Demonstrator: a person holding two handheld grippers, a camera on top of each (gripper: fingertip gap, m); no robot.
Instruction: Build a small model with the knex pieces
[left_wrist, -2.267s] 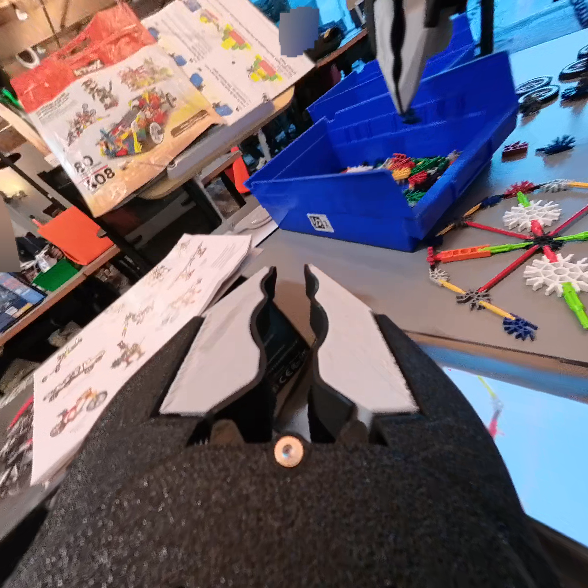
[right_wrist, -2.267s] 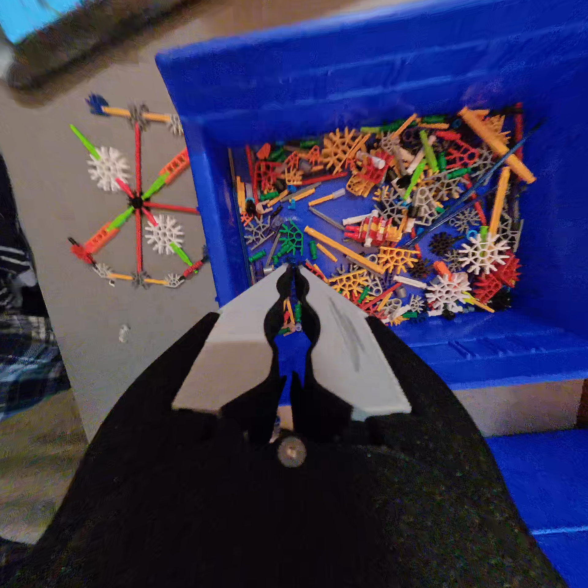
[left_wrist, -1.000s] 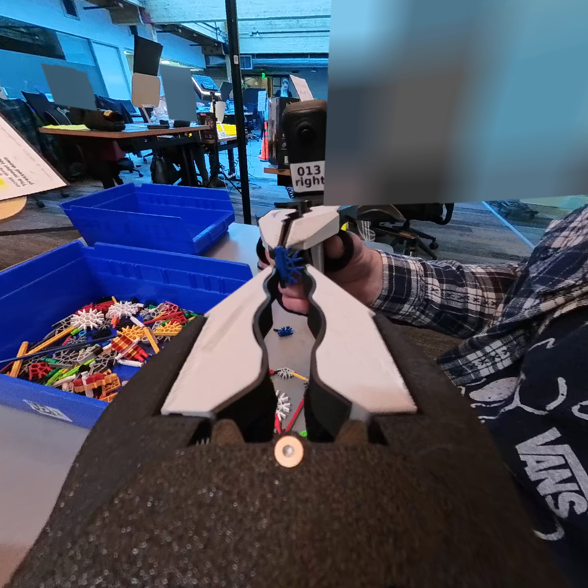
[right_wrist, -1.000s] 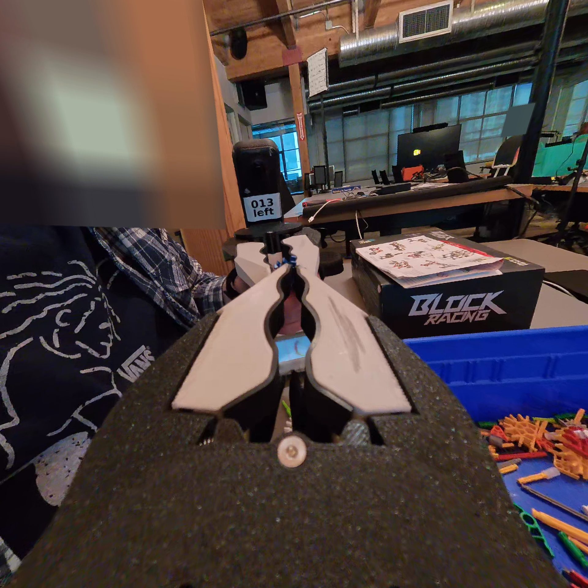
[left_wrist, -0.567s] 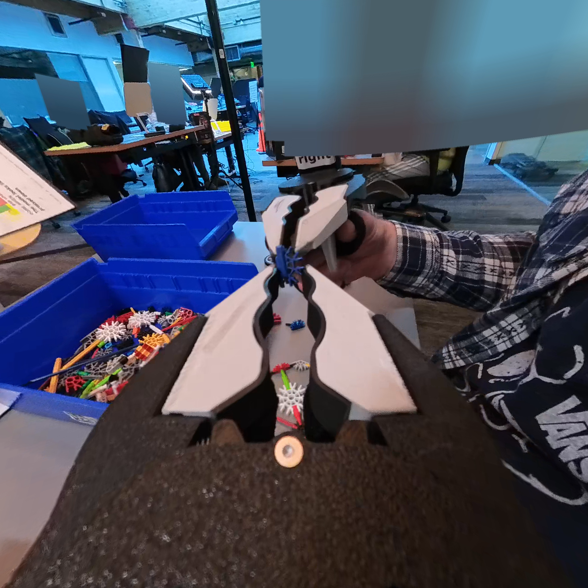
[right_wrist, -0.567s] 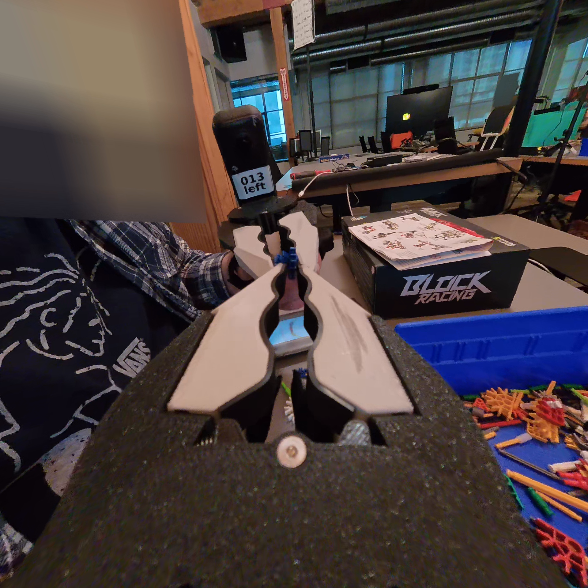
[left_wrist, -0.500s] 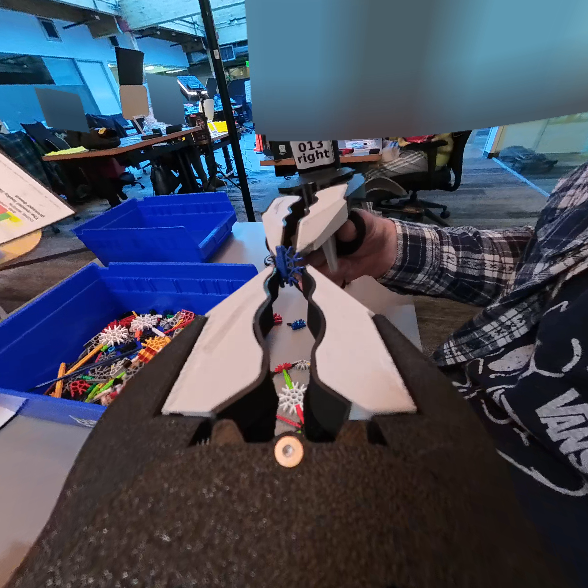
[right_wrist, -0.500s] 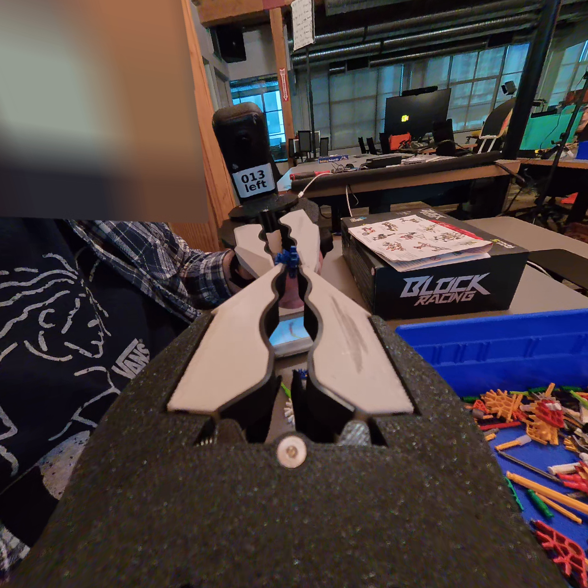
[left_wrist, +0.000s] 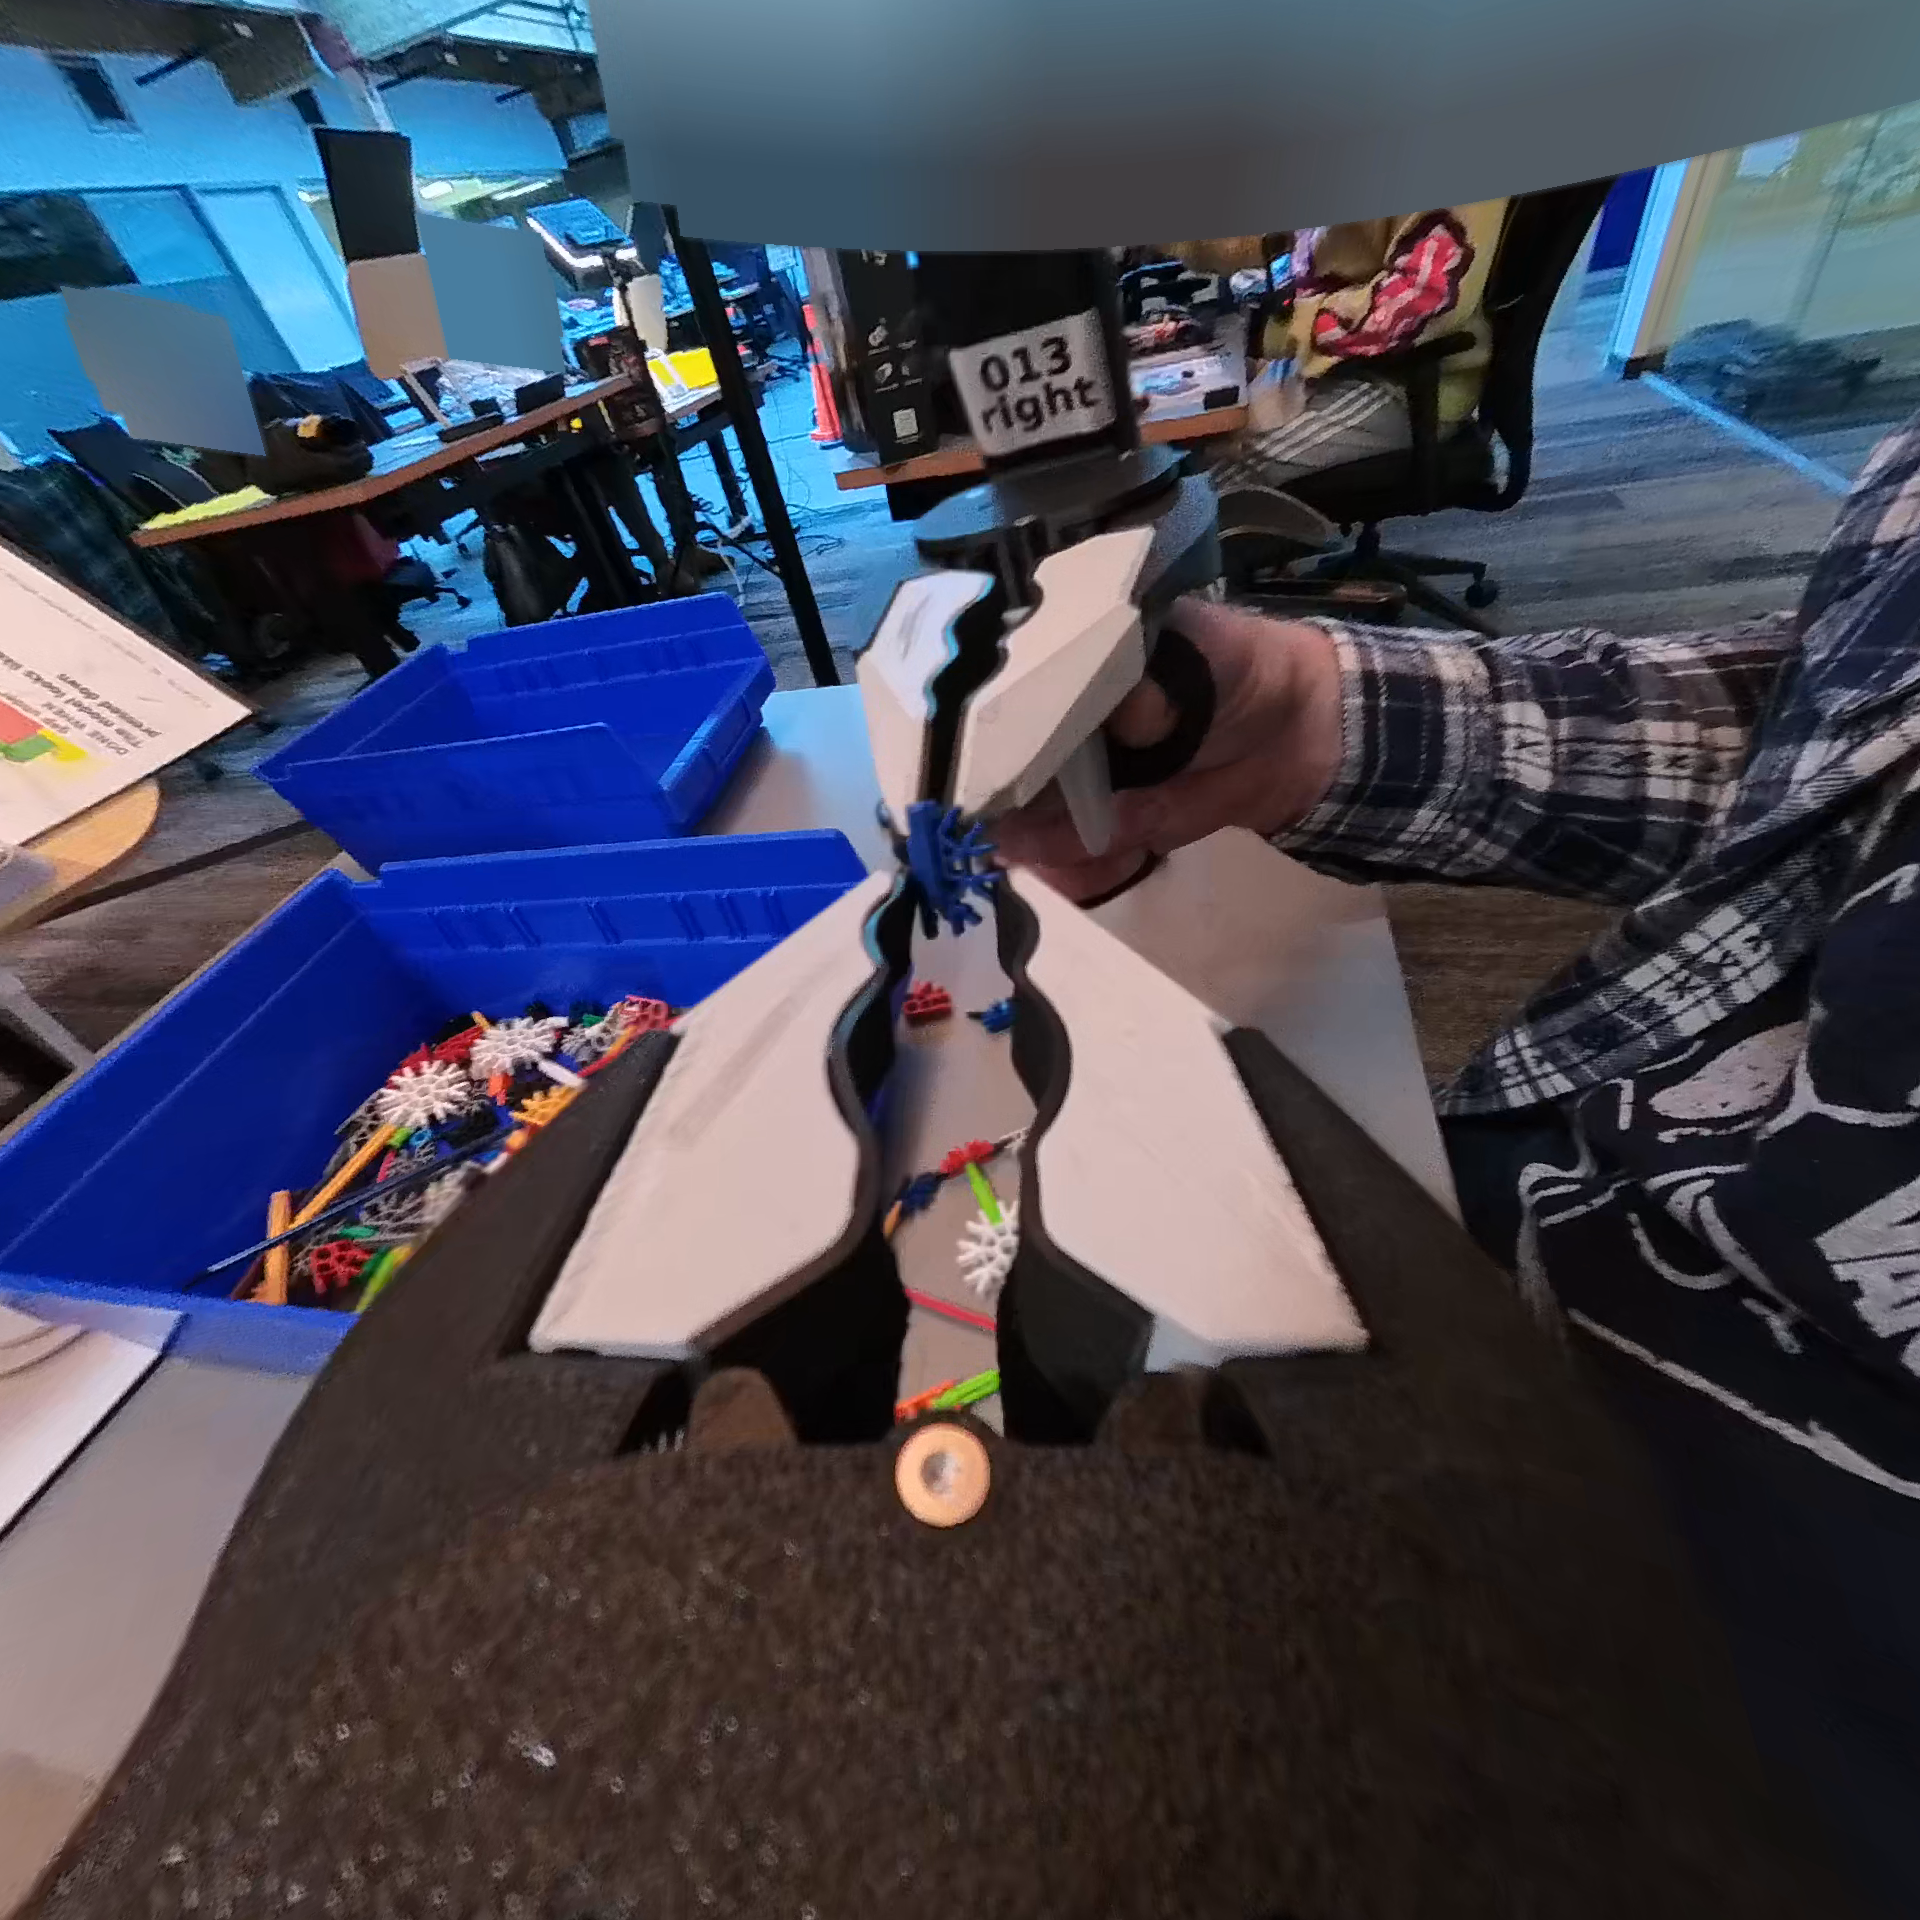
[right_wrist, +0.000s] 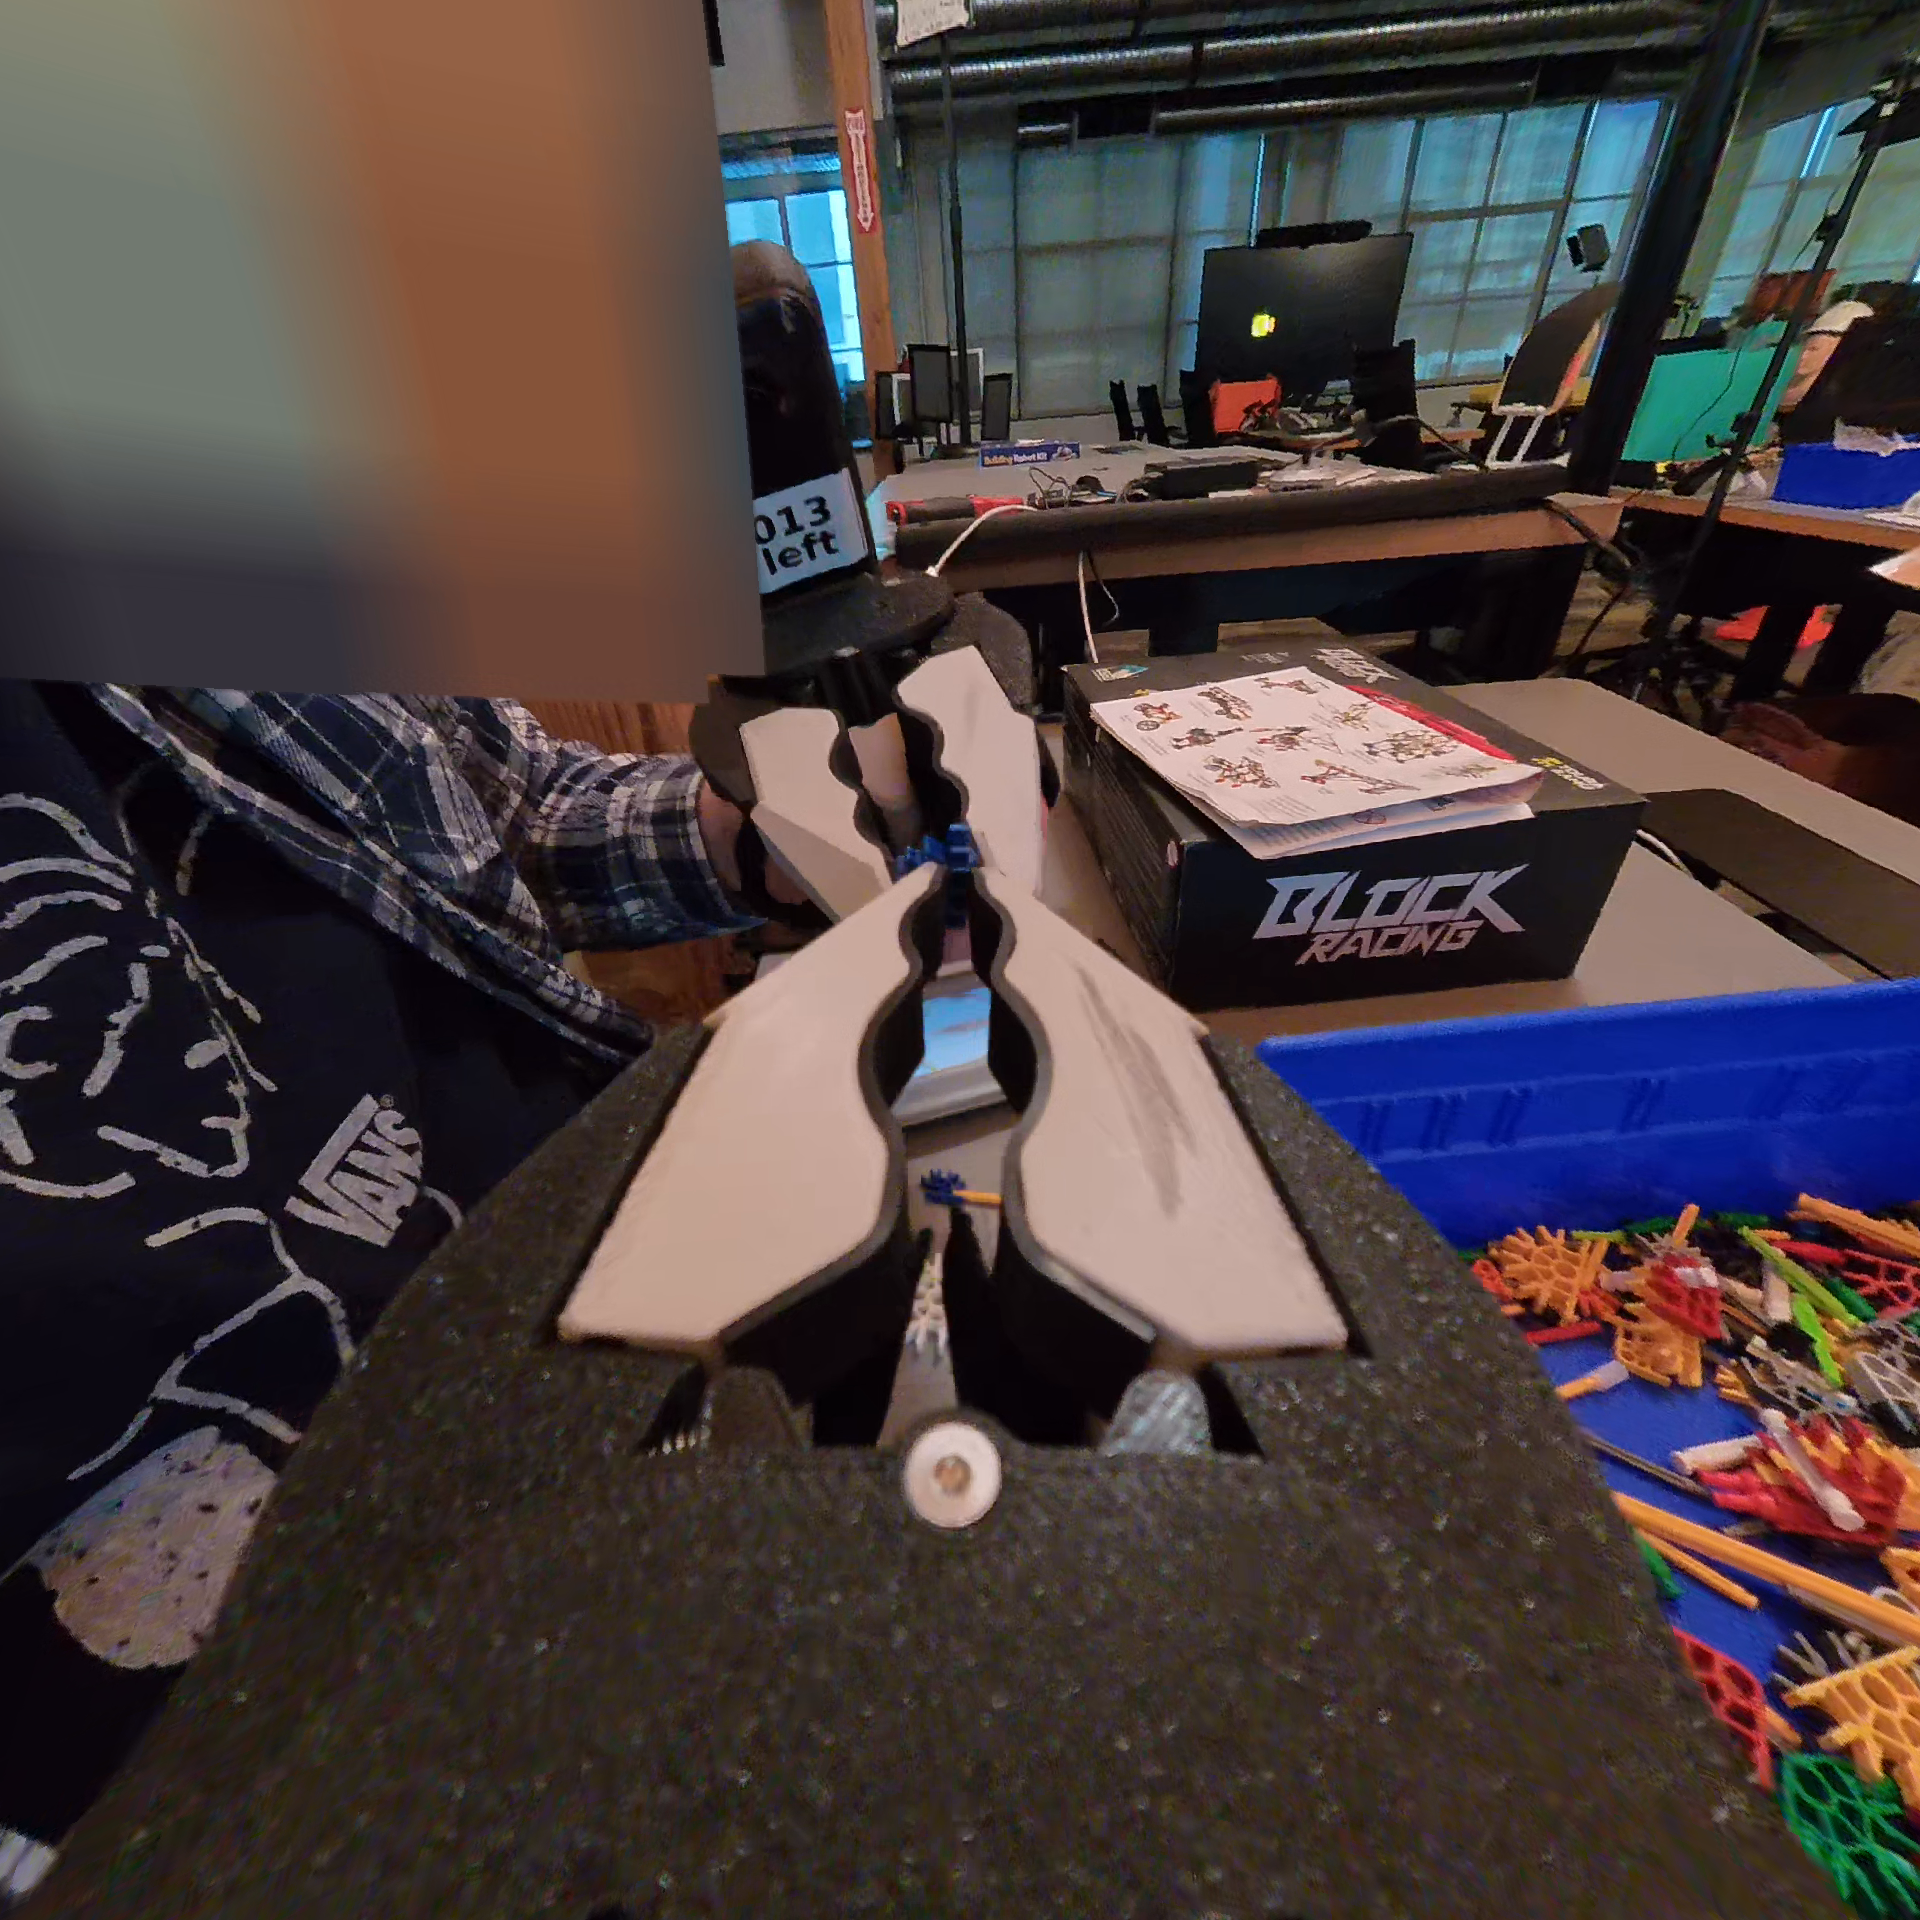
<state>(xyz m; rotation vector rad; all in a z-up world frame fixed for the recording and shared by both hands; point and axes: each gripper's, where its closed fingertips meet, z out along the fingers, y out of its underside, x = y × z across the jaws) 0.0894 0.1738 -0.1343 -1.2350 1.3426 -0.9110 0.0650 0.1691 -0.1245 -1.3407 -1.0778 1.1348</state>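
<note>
My left gripper (left_wrist: 945, 899) and right gripper (right_wrist: 951, 883) are held in the air, tip to tip, in front of the person's chest. A small blue spoked connector (left_wrist: 940, 862) sits between the left fingertips, which close on its sides. The right gripper (left_wrist: 940, 821), gripped by a hand, comes from the far side, shut on blue plastic edge-on (right_wrist: 951, 888). The left gripper (right_wrist: 940, 847) shows just beyond it in the right wrist view. I cannot tell whether the blue is one piece or two joined. A flat spoked model (left_wrist: 977, 1247) lies on the table below.
A blue bin (left_wrist: 208, 1091) with several mixed rods and connectors stands left of the grippers, also in the right wrist view (right_wrist: 1610, 1101). A second blue bin (left_wrist: 540, 727) is behind it. A black box (right_wrist: 1351, 914) carries an instruction sheet. Loose red and blue pieces (left_wrist: 925, 1003) lie on the table.
Earlier, the right gripper was down in the bin and the left was over the table edge. Both have risen and met tip to tip. In the last half second they drew slightly closer.
</note>
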